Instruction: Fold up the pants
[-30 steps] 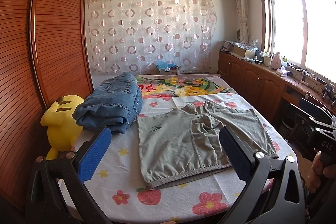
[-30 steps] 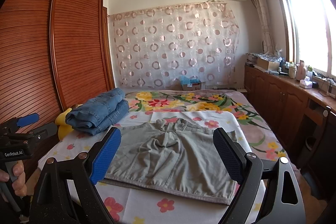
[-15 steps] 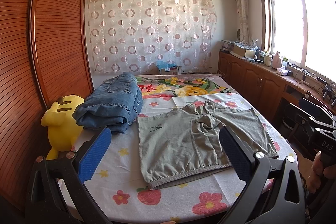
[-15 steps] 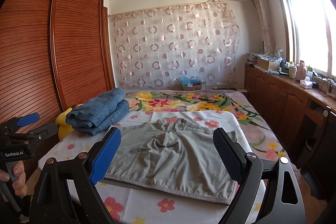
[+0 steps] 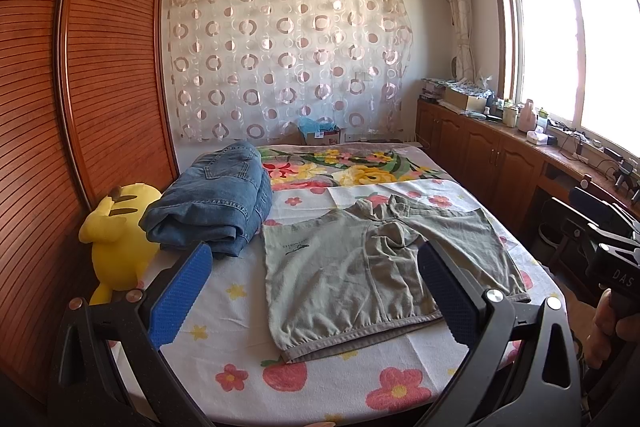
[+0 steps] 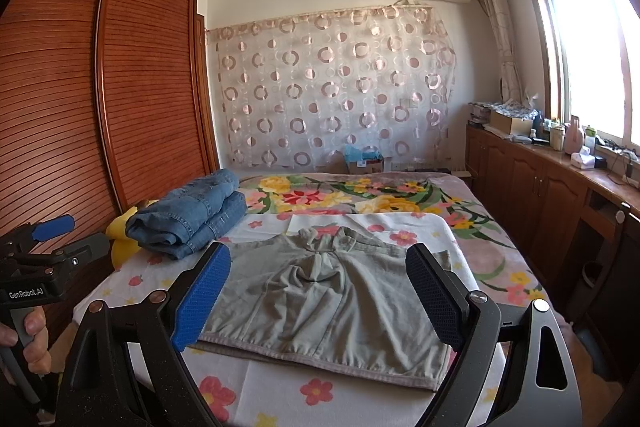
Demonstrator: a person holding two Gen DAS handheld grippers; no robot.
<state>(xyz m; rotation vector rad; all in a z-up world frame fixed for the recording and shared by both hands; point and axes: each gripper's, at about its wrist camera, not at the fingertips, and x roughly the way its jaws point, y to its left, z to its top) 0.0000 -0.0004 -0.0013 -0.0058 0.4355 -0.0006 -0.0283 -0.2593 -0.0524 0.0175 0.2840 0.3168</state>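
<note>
Bedroom setting: a bed (image 5: 328, 387) with a floral sheet, a louvred wardrobe (image 5: 100, 67) on its left, cabinets (image 6: 540, 195) under the window on its right.

Task item: grey shorts (image 5: 372, 267) lie spread flat on the near half of the bed, waistband toward the foot, legs pointing away. Cloth is bunched at the crotch. No fold is evident in either view.

Other items: folded jeans (image 5: 216, 207) sit on the far left of the bed, near the shorts but apart from them; a yellow plush (image 5: 116, 239) lies just beside the jeans at the bed edge.

Left gripper (image 5: 316, 297): fingers (image 5: 180, 295) spread wide, holding nothing, above the near edge of the bed, clear of the cloth.

Right gripper (image 6: 320, 301): fingers (image 6: 202, 299) likewise released and empty, hovering short of the waistband.

Assessment: the jeans appear finished. On the shorts nothing is done; every step is outstanding, namely gripping, a first fold, a second fold, and probably stacking.
</note>
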